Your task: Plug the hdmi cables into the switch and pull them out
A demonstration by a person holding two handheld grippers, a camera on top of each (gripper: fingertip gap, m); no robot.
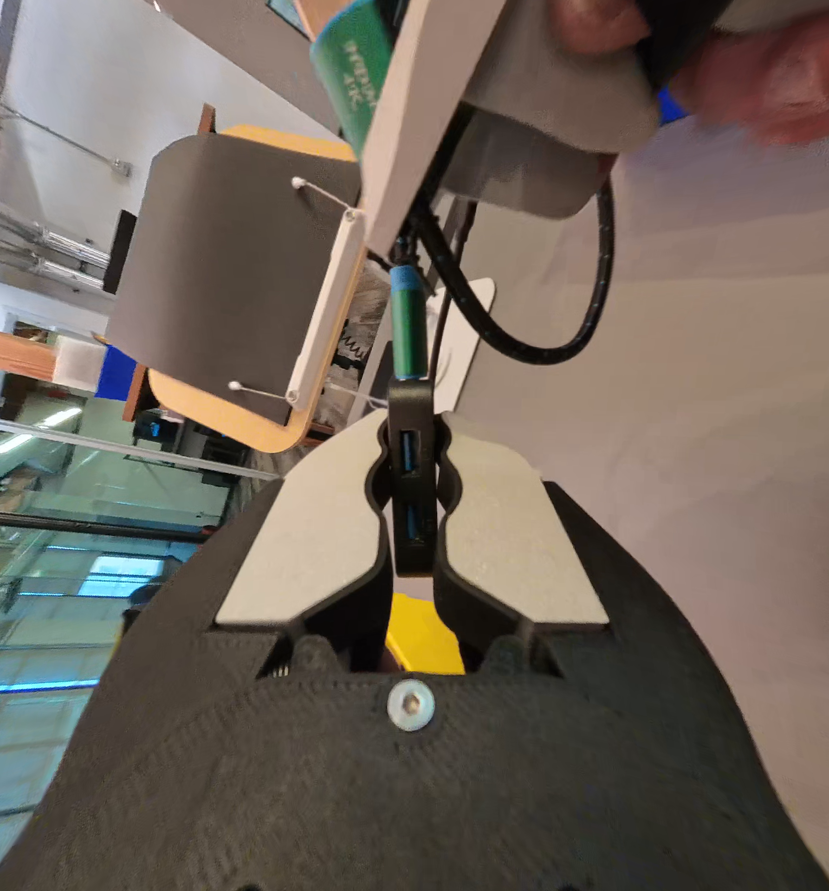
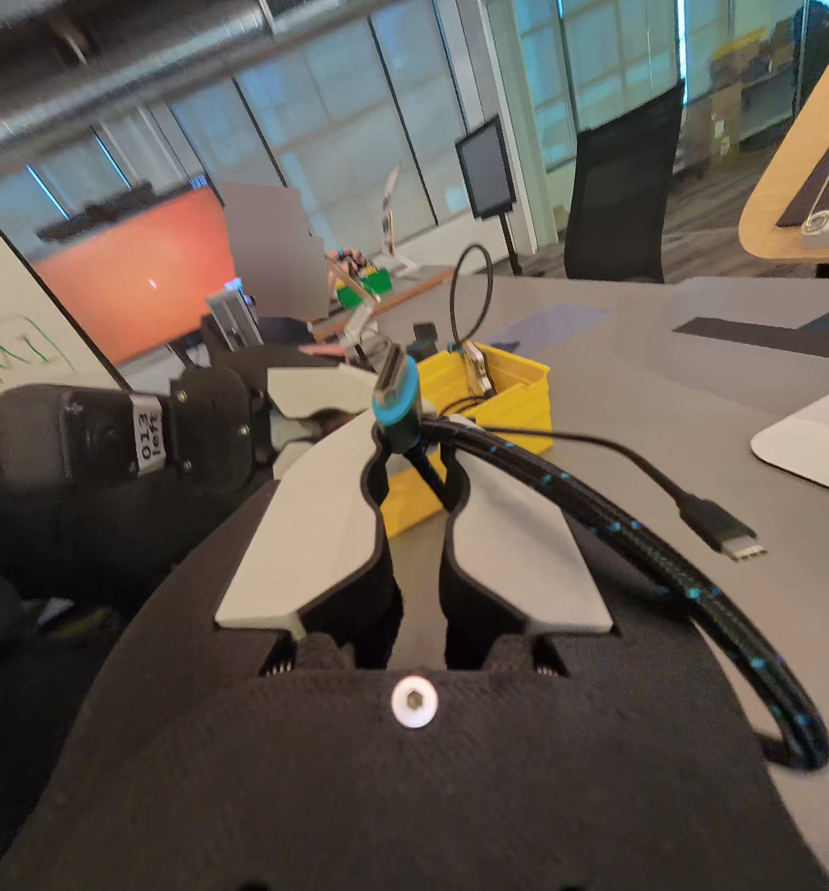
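Our left gripper [image 1: 412, 463] pinches the black switch [image 1: 413, 487] edge-on between its grey fingertips [image 1: 350, 458], and in the left wrist view we see two blue ports on the narrow face turned toward the camera. A green HDMI plug [image 1: 408, 332] with a blue collar sits seated in the far end of the switch, straight ahead of the fingertips, and its black braided cable [image 1: 591, 294] loops away to the right. Beyond it, the other gripper [image 1: 451, 96] enters from the top of this view with a hand [image 1: 760, 72] around its handle, holding a second green plug [image 1: 354, 72] close to the lens. A yellow bin [image 1: 422, 636] shows through the gap behind the switch.

In the right wrist view, our right gripper [image 2: 415, 448] is closed on a green HDMI plug [image 2: 398, 405] right at the fingertips [image 2: 340, 448], its metal end pointing up and to the left, toward the left gripper [image 2: 306, 400] just beside it. Its braided cable [image 2: 644, 554] drapes over the right finger and curves down to the grey table [image 2: 692, 434]. A thin black cable with a small connector [image 2: 721, 530] lies on the table to the right, and the yellow bin [image 2: 514, 400] stands just past the fingertips
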